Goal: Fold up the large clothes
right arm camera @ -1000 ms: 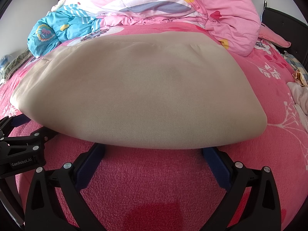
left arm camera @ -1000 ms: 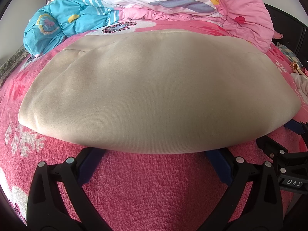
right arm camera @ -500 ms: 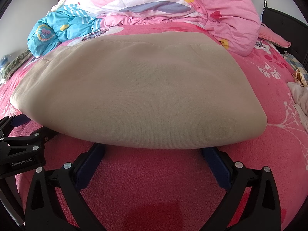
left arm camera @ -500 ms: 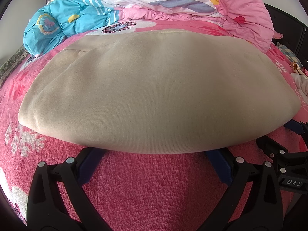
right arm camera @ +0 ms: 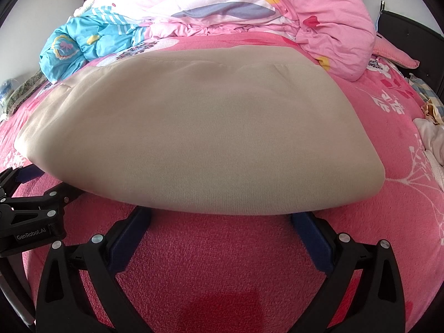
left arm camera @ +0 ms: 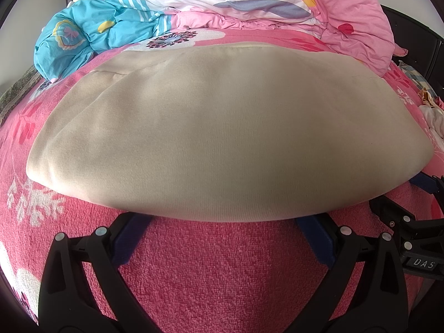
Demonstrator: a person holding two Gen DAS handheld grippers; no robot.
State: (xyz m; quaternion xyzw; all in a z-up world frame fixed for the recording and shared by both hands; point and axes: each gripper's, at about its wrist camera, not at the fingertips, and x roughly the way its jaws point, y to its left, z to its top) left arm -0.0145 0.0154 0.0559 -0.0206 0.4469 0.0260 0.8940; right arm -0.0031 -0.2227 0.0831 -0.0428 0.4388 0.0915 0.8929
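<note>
Bedding fills the scene: a pink floral bed cover (left arm camera: 216, 272) carries a cream garment (left arm camera: 222, 138), already folded into a broad, smooth slab that lies flat across the middle of both wrist views.

At the upper left of the left wrist view sits a crumpled blue quilt (left arm camera: 83, 41), apart from the garment, with a pink duvet (left arm camera: 347, 14) heaped along the top and upper right, so the folding area stays free.

Along the lower edge of that view the left gripper (left arm camera: 222, 233) has its jaws wide apart, blue pads reaching just under the garment's near folded edge, one pad toward each side. Nothing is clamped. At the lower right corner the other tool's black frame shows.

In the right wrist view the right gripper (right arm camera: 222, 227) stands the same way, jaws spread and empty, pads tucked beneath the near edge. Both tools sit side by side along that edge, probably either to let go after a fold or to take the edge for another one; I cannot tell which.
</note>
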